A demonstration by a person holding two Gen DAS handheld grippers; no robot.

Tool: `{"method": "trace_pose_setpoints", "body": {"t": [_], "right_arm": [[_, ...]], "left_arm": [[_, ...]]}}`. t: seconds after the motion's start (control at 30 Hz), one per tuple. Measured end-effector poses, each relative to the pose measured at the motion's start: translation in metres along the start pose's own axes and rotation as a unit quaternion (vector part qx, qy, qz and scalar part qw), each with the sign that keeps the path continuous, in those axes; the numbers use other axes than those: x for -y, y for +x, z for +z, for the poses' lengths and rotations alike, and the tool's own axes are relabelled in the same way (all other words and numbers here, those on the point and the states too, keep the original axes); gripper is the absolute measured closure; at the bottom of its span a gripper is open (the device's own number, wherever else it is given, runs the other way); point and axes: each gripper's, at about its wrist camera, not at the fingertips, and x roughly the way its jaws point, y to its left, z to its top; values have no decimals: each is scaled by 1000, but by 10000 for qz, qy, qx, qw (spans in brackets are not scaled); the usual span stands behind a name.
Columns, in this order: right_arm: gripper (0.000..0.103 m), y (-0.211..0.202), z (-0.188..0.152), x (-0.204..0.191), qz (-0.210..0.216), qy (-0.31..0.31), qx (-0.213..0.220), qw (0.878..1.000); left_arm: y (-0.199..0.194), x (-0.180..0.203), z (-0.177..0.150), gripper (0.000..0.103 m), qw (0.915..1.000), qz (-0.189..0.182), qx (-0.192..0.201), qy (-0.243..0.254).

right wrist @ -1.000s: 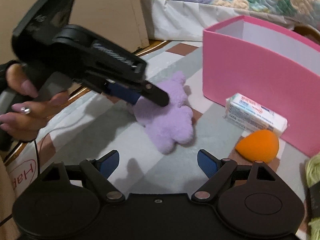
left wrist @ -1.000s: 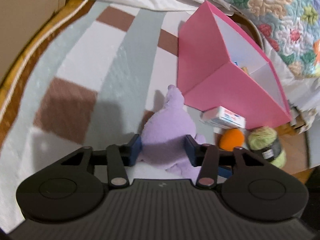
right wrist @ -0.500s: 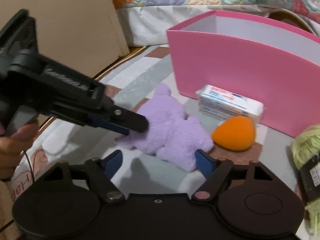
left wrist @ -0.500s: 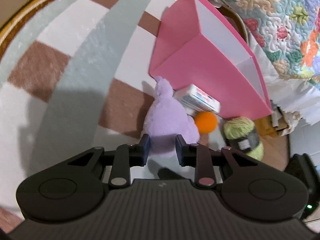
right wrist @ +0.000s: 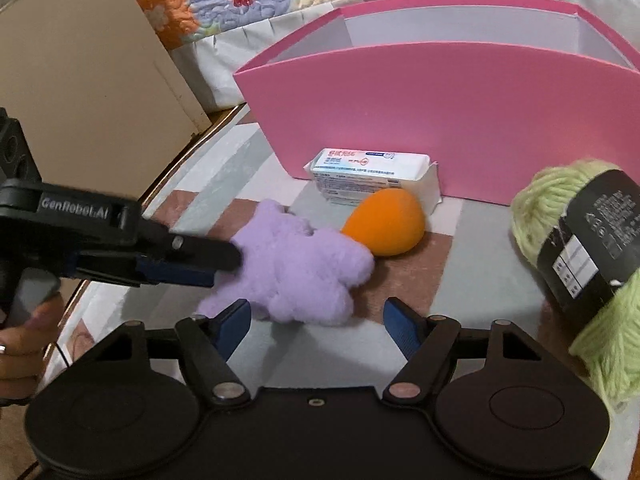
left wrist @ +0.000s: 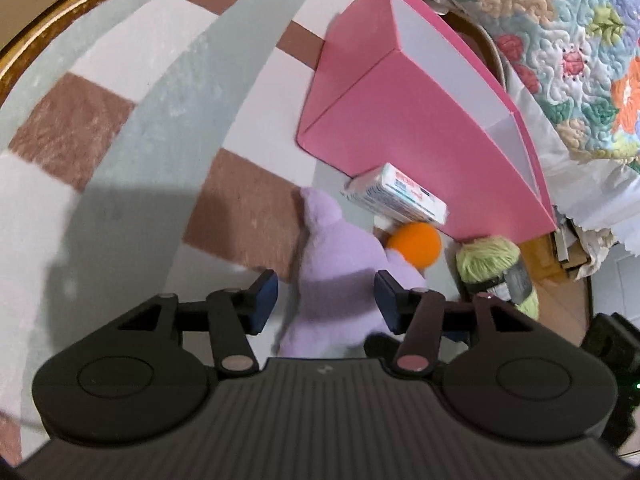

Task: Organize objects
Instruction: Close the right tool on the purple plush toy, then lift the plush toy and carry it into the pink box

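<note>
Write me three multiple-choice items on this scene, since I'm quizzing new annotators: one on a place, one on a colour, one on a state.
1. Where is the white packet?
A. inside the pink box
B. on the rug against the pink box's outer wall
C. on top of the yarn

2. What colour is the egg-shaped sponge?
A. orange
B. blue
C. white

3. How do the left tongs stand?
A. shut on the yarn
B. shut with nothing between
C. open, either side of the purple plush

Answers:
1 B, it lies at the foot of the pink box.
2 A, plainly orange in both views.
3 C, the fingers are spread with plush between them.
</note>
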Motion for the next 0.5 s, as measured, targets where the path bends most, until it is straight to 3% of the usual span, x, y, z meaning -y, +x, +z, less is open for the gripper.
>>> {"method": "trace_pose_setpoints", "body": {"t": [0.03, 0.1, 0.2, 0.4, 0.5], "right_arm": [[26, 2, 1, -2, 3, -42, -8, 10000], [36, 4, 3, -6, 45, -123, -42, 9999], [39, 7, 2, -12, 31, -189, -98, 9998], [36, -4, -8, -21, 27, -305, -209, 9993], [25, -10, -12, -26, -45, -374, -286, 9989]], "left_arm": [[3, -1, 0, 53, 10000, -58, -29, -27], [5, -1, -2, 64, 9994, -300, -78, -130], [3, 5, -7, 64, 9998, -182, -32, 79], [-6, 17, -17, 65, 9994, -81, -165, 300], [-6, 26, -22, 65, 9985, -140, -285, 443]]}}
